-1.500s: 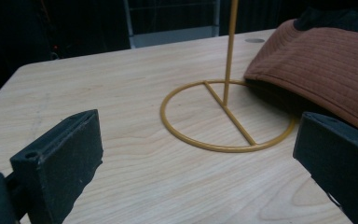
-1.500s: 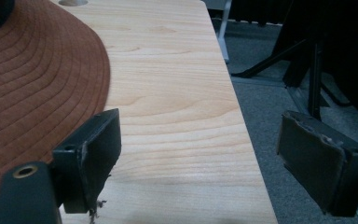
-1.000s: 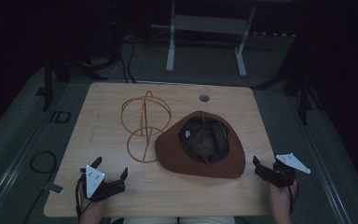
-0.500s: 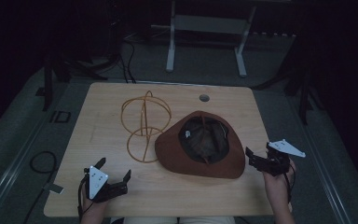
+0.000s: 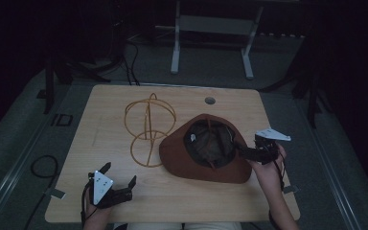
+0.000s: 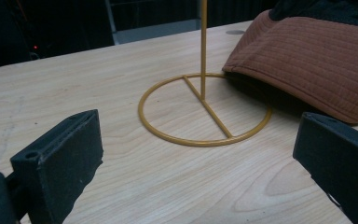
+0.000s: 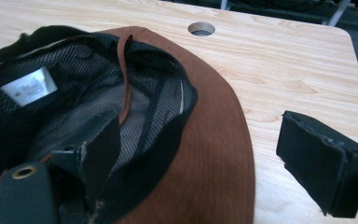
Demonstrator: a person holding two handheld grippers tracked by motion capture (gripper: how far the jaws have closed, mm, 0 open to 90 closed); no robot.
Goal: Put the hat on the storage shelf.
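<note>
Right gripper [image 5: 243, 148], jaws spread wide, straddling the right brim of the hat [image 5: 206, 148]: one jaw inside the upturned crown, the other outside over bare table [image 5: 105, 110], nothing pinched yet. Probably light and soft, likely to sag and fold when lifted by one edge; brim looking the stiffest part, so best taken there, between crown opening and outer edge, with a firm pinch. Mesh lining and loose strap [image 7: 126, 74] inside look prone to snagging a jaw. Lying upside down, right of table centre, brown stitched fabric outside, black mesh inside with a small white label [image 7: 29, 87]. Left edge overlapping the ring base of the gold wire stand [image 5: 148, 127], which rises upright just beside. Left gripper [image 5: 120, 182] also wide open, holding nothing, low at the near left edge, well apart from the hat, pointed toward the stand.
</note>
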